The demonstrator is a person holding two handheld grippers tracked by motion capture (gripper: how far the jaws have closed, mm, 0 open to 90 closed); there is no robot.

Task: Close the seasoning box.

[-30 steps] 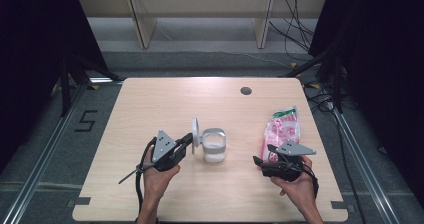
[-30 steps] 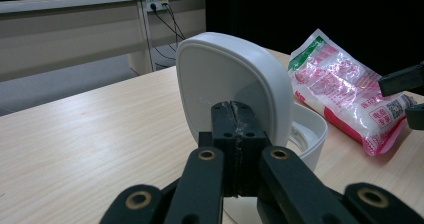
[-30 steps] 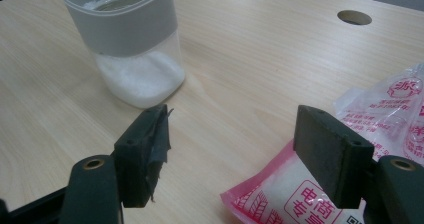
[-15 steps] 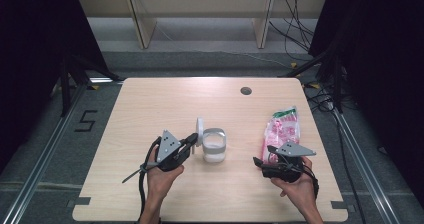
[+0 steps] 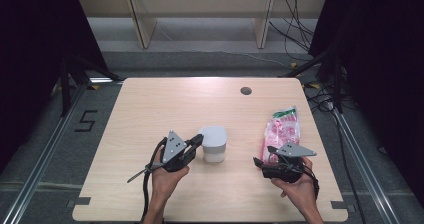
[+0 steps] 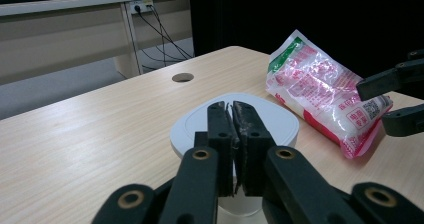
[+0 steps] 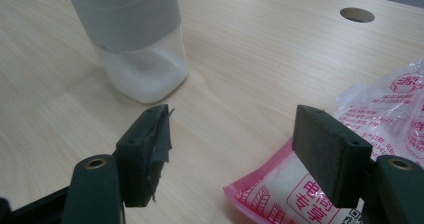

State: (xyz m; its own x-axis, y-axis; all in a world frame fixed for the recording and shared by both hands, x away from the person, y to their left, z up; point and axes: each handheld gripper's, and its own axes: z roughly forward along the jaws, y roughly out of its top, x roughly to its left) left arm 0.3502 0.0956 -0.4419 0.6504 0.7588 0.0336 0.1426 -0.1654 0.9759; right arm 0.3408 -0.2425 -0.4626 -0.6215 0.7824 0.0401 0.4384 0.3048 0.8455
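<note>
A white jar with a flat grey-white lid stands mid-table; in the right gripper view the jar shows white powder in its clear lower half. My left gripper is shut with nothing between its jaws, and its tips sit at the lid's left edge. In its own view the left gripper points over the lid. A pink and green bag lies on the right. My right gripper stands open at the bag's near end, and the bag's corner lies beside its right jaw.
A round cable hole sits in the table near the far edge. In the left gripper view the bag lies beyond the jar, with the open right gripper at the right edge. Bare wooden tabletop lies left of the jar.
The jar's lid stood flipped up a second ago and now lies flat on the jar. My left gripper moved right, up to the lid. The right gripper has stayed put.
</note>
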